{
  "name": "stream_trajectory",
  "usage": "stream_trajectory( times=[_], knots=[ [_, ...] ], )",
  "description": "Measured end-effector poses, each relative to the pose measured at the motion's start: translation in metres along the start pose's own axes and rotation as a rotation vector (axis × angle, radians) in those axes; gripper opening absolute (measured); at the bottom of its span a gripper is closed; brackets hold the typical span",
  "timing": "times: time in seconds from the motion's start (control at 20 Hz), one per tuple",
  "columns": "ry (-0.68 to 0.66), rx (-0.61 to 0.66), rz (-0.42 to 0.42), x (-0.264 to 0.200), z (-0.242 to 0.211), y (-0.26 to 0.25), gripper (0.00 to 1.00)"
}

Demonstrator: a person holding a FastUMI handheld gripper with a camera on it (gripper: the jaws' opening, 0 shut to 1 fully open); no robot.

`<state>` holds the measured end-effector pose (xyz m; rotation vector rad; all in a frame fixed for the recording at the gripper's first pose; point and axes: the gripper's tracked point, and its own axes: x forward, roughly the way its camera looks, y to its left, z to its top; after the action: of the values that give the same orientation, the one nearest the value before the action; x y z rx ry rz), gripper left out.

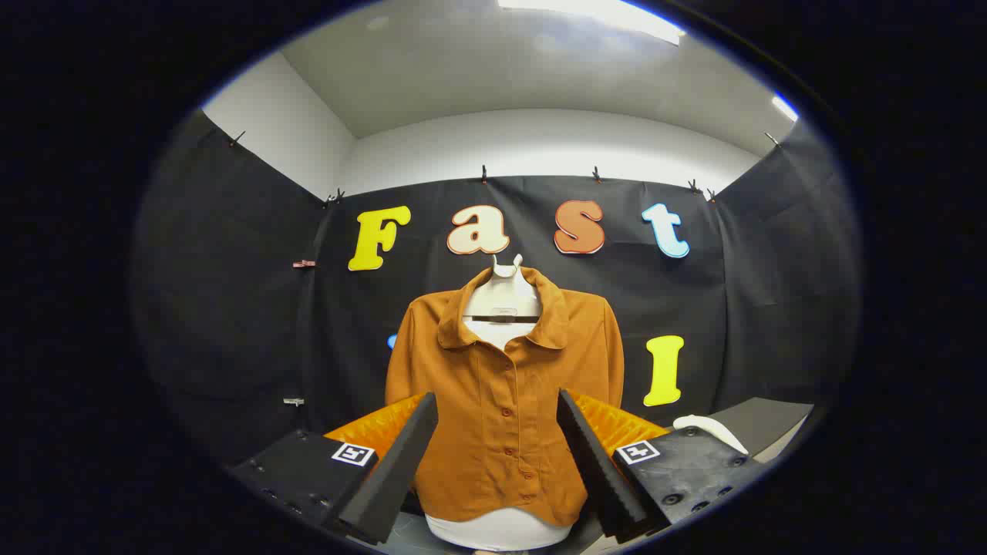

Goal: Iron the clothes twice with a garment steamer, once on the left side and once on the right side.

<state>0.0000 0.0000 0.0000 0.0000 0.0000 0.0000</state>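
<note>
Orange shirt hangs buttoned on a white torso form, dead ahead of the gripper and framed between its fingers; long axis vertical. Fingers are spread wide, holding nothing. White object, maybe the steamer, can't tell, sits on the table just beyond the right finger, near it and off to the shirt's side. My read: grab that first, no ironing pass started yet.
</note>
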Motion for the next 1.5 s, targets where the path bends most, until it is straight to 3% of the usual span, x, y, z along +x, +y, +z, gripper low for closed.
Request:
stream_trajectory(
  times=[1.1, 1.5],
  knots=[
    [0.055, -0.034, -0.071, -0.003, -0.006, -0.005, 0.98],
    [0.060, -0.043, -0.154, -0.004, -0.008, -0.001, 0.98]
  ],
)
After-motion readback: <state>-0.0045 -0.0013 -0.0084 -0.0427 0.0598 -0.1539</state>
